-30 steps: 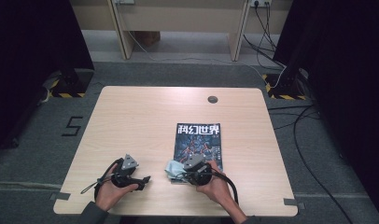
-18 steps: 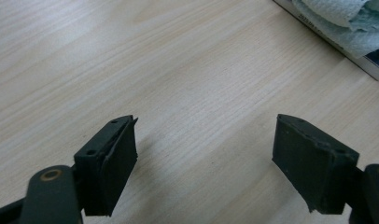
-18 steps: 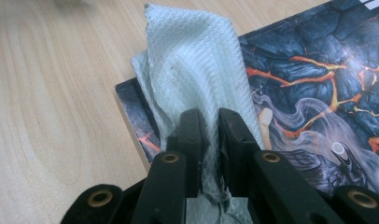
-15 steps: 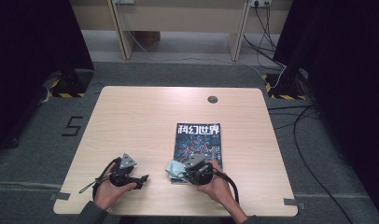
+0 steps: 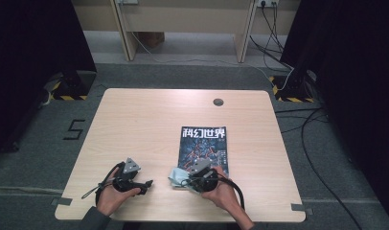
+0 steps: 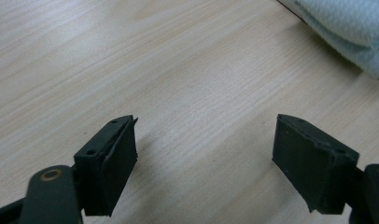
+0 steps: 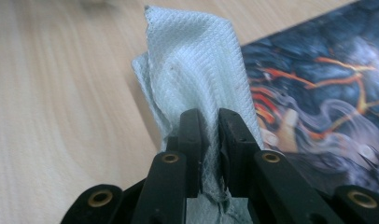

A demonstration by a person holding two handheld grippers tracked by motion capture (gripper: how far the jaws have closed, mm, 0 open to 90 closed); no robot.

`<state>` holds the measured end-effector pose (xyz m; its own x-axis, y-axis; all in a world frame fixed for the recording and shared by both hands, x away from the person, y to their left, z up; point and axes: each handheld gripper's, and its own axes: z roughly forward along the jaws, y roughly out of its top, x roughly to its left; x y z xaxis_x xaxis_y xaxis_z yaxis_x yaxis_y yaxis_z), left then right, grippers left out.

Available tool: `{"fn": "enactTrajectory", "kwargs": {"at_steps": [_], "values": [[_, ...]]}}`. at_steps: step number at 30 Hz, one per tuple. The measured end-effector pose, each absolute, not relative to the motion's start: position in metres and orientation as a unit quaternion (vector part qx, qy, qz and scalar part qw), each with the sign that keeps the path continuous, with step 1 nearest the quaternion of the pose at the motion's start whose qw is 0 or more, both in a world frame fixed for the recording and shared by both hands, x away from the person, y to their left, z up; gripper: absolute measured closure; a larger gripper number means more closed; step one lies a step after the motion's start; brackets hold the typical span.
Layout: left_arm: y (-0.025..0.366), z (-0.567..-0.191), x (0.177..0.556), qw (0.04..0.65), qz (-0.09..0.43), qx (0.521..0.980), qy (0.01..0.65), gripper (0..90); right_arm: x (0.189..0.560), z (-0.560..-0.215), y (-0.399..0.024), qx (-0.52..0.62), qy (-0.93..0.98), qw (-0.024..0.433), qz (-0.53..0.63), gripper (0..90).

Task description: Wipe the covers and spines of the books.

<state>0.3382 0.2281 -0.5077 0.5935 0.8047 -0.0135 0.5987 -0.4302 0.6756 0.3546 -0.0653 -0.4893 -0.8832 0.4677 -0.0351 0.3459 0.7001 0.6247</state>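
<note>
Right gripper view shows what the high view can't: your right gripper [image 7: 210,126] is clamped tight on the pale blue cloth [image 7: 197,70], at the magazine's [image 7: 318,93] near-left corner. Your left gripper [image 6: 206,154] is spread wide, holding nothing, over bare table [image 6: 131,56] left of the cloth.

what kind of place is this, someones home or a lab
Most likely a lab or recording room, not a home. A bare wooden table stands on grey carpet between black curtains, cables trail across the floor, yellow-and-black hazard tape marks stand bases, and a taped number 5 sits on the floor.
</note>
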Motion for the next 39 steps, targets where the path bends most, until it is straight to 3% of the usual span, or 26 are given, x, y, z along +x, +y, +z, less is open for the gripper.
{"fn": "enactTrajectory", "kwargs": {"at_steps": [21, 29, 39], "values": [[0.227, -0.508, 0.338, 0.325, 0.157, 0.832, 0.422, 21.2, 0.359, -0.488, -0.116, 0.286, 0.898, 0.119, 0.312, 80.5], [0.225, -0.508, 0.338, 0.330, 0.159, 0.831, 0.419, 21.2, 0.362, -0.486, -0.159, 0.337, 0.881, 0.141, 0.302, 80.6], [0.203, -0.507, 0.336, 0.379, 0.140, 0.815, 0.416, 20.0, 0.354, -0.485, -0.164, 0.334, 0.883, 0.154, 0.291, 80.5]]}}
